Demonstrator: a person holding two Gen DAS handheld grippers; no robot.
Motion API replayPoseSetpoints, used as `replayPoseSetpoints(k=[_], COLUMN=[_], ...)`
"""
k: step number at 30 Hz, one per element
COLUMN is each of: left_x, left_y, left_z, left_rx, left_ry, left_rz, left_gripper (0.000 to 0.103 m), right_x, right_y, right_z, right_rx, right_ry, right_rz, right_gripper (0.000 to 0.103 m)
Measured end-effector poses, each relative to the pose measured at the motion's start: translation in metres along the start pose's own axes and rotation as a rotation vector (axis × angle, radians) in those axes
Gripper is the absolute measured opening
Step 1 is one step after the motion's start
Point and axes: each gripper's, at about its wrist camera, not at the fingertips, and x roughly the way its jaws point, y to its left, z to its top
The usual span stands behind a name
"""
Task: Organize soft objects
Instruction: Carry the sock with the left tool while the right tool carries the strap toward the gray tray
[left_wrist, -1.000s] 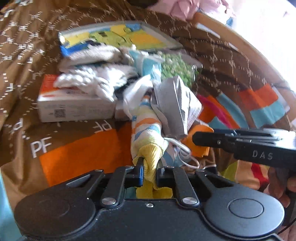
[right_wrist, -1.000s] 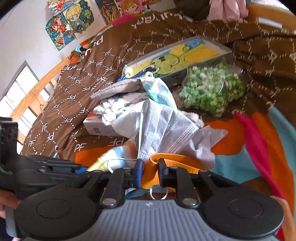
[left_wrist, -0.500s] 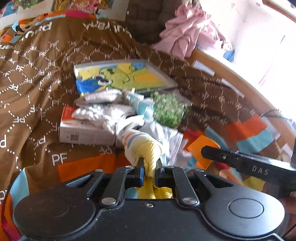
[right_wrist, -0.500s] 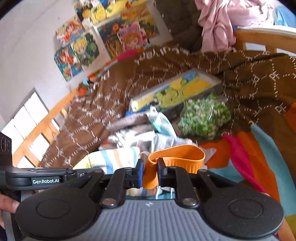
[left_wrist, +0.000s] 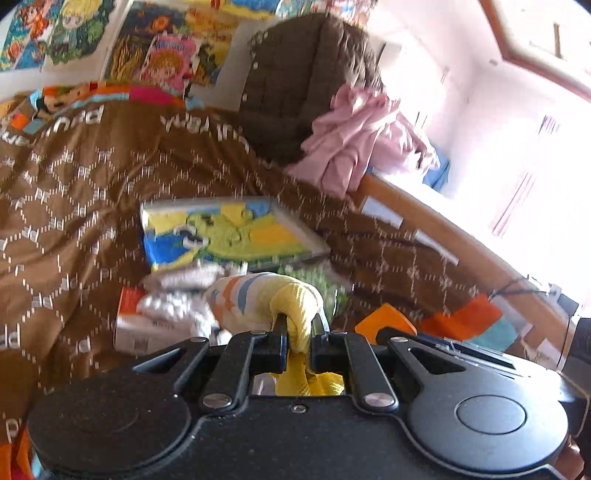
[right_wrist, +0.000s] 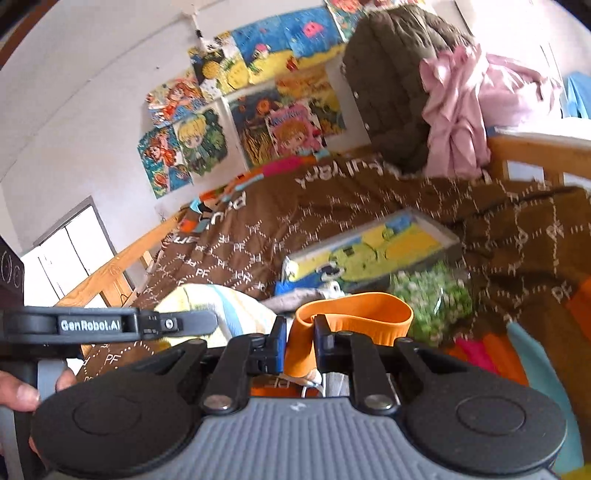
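A brown patterned bedspread (left_wrist: 92, 192) covers the bed, bounded on the right by a wooden rail (left_wrist: 443, 229). At the far end, a dark quilted jacket (right_wrist: 391, 74) and a pink garment (right_wrist: 465, 107) hang below cartoon posters (right_wrist: 236, 122) on the wall. A flat cartoon-printed box (left_wrist: 229, 232) lies mid-bed, with a bag of green pieces (right_wrist: 432, 299) just near of it and a white-and-orange carton (left_wrist: 136, 328) to its left. The left gripper (left_wrist: 298, 334) is clamped on a striped yellow sock (left_wrist: 266, 299), raised above the clutter. The right gripper (right_wrist: 300, 341) pinches an orange elastic band (right_wrist: 354, 317), whose loop stands clear of the bedspread.
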Motion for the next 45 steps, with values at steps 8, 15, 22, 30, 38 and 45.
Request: replayPoseSetpoints(k=[8, 15, 22, 30, 38, 45], left_x=[0.022, 0.071, 0.137, 0.197, 0.235, 0.255], left_y=[0.019, 0.050, 0.088, 0.145, 0.169, 0.184], left_z=[0.036, 0.067, 0.096, 0.094, 0.076, 0.070], left_rx=[0.012, -0.011, -0.041, -0.164, -0.180, -0.209], left_ry=[-0.126, -0.197, -0.250, -0.188, -0.113, 0.016], left_rz=[0.034, 0.048, 0.024, 0.012, -0.027, -0.015], left_gripper=[0.011, 0.011, 0.011, 0.011, 0.012, 0.012], right_x=[0.033, 0.096, 0.180, 0.254, 0.294, 0.312], right_y=[0.009, 0.003, -0.024, -0.056, -0.064, -0.063], right_z=[0.025, 0.046, 0.067, 0.068, 0.051, 0.043], right_rx=[-0.124, -0.155, -0.095, -0.015, -0.028, -0.062], right_ry=[-0.047, -0.064, -0.074, -0.018, 0.068, 0.158], right_rz=[0.015, 0.022, -0.001, -0.018, -0.067, -0.062], right_gripper=[0.017, 0.017, 0.017, 0.018, 0.018, 0.019])
